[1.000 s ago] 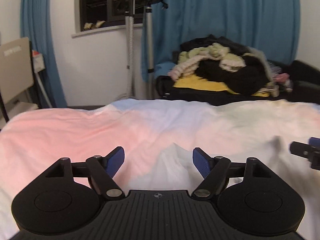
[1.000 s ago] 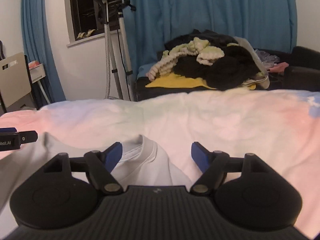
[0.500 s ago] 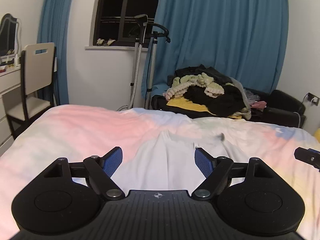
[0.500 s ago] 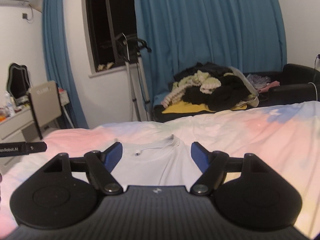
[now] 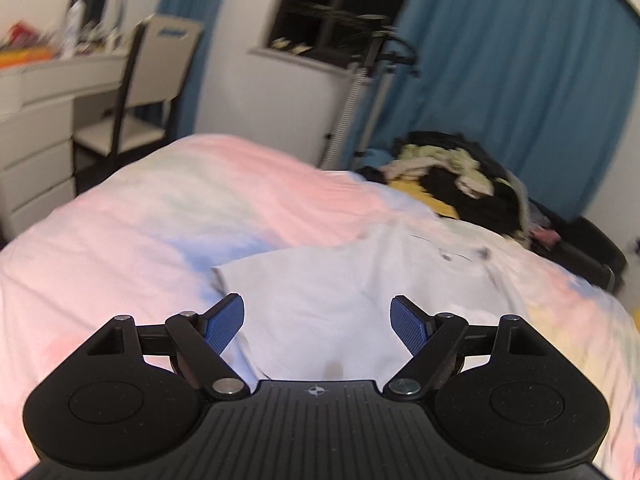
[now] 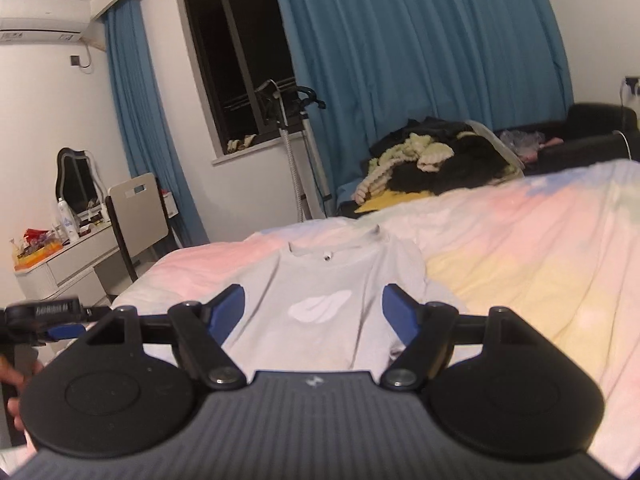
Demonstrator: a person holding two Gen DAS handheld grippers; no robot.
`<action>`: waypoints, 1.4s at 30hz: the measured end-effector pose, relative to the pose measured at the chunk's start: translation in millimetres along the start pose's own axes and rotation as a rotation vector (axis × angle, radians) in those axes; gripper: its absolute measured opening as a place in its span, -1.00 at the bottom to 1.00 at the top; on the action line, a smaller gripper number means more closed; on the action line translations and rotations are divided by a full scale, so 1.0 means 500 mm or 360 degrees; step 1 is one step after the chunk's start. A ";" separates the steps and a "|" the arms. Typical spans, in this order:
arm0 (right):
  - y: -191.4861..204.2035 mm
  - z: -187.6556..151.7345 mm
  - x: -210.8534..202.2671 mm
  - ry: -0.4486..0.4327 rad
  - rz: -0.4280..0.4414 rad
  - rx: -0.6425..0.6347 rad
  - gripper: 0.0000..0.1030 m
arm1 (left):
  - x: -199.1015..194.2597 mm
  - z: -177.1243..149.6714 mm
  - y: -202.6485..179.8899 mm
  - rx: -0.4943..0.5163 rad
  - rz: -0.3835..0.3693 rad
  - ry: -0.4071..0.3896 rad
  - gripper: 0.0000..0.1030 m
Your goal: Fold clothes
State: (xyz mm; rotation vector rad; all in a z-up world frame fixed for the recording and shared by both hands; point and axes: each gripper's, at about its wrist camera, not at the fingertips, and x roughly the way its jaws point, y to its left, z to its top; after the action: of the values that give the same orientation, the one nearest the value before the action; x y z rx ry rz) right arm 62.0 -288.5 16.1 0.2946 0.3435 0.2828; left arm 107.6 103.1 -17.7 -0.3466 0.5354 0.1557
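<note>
White T-shirt (image 6: 324, 300) | spread flat on the pastel bedspread (image 6: 520, 248), collar toward the clothes pile (image 6: 432, 160) | left gripper (image 5: 316, 316) wide, empty | right gripper (image 6: 314, 306) wide, empty | likely light, limp, wrinkles easily | pinch at shoulder seams or hem corners, not mid-panel

The left gripper (image 5: 317, 316) has its jaws wide apart, and nothing is between the blue pads (image 5: 224, 322). The right gripper (image 6: 313, 310) is also spread wide and empty. At the left edge of the right wrist view, a hand (image 6: 14, 396) grips the left gripper's handle.
</note>
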 end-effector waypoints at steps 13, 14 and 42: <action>-0.035 -0.036 0.115 0.0069 0.0047 0.0079 0.61 | 0.233 0.032 0.106 -0.0233 0.0180 0.0127 0.47; -0.036 -0.036 0.122 0.0065 0.0049 0.0072 0.61 | 0.240 0.034 0.104 -0.0233 0.0173 0.0128 0.26; -0.073 -0.055 0.206 0.0120 -0.0081 0.0024 0.61 | 0.409 0.231 0.125 0.0124 0.0345 0.0008 -0.90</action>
State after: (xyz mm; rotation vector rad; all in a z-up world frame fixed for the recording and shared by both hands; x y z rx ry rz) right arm 152.8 -283.0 -50.2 0.2901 0.4269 0.2420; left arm 321.3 214.6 -49.7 -0.2127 0.5823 0.3425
